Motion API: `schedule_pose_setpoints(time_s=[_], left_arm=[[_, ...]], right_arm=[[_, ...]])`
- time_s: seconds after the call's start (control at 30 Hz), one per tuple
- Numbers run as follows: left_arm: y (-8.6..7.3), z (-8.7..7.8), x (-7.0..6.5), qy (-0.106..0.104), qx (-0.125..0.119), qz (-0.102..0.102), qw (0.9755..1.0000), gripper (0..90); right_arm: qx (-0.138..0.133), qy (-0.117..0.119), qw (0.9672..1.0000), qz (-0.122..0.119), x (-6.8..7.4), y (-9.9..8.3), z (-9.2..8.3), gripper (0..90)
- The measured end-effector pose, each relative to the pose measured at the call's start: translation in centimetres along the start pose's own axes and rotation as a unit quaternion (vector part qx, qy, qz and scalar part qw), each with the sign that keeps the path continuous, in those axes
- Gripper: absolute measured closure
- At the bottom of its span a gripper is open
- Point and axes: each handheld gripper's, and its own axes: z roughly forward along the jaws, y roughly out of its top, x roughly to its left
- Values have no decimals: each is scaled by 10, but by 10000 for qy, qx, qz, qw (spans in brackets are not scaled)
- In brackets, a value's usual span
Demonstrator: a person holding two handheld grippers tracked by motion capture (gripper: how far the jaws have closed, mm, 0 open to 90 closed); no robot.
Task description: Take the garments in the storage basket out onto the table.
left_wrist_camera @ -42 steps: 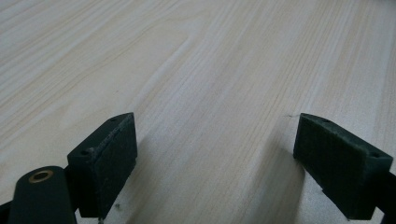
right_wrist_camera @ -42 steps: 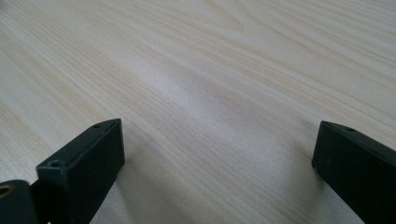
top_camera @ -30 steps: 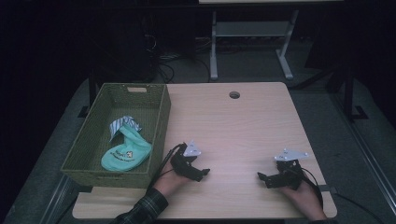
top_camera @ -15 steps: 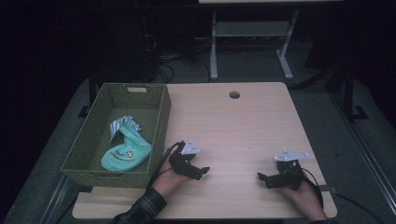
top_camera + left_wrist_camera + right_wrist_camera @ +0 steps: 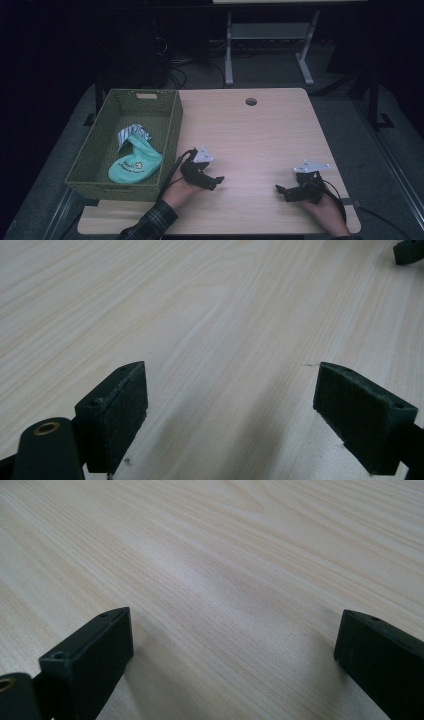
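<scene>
Wood counter [image 5: 260,135]: pale grain, bare under both tools.
Left tool [image 5: 216,181]: jaws spread wide, gripping nothing, resting low just right of the basket.
Right tool [image 5: 281,190]: jaws also apart and empty, near the front edge, well apart from the left.
Basket [image 5: 172,131]: green woven, at the counter's left side.
Contents: mint-green cloth [image 5: 136,163] with a small print, a striped cloth [image 5: 131,135] touching its far end.
Risk: reaching in, the left tool's jaw could likely catch the basket wall and shove it, or pinch both cloths together.
</scene>
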Motion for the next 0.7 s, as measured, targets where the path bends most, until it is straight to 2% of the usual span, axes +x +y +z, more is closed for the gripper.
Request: schedule_pose_setpoints(time_s=[0.7], left_arm=[[9,-13,0,21,-82,-101,9999,137]], right_arm=[[1,5,10000,3,0,0,0,21]])
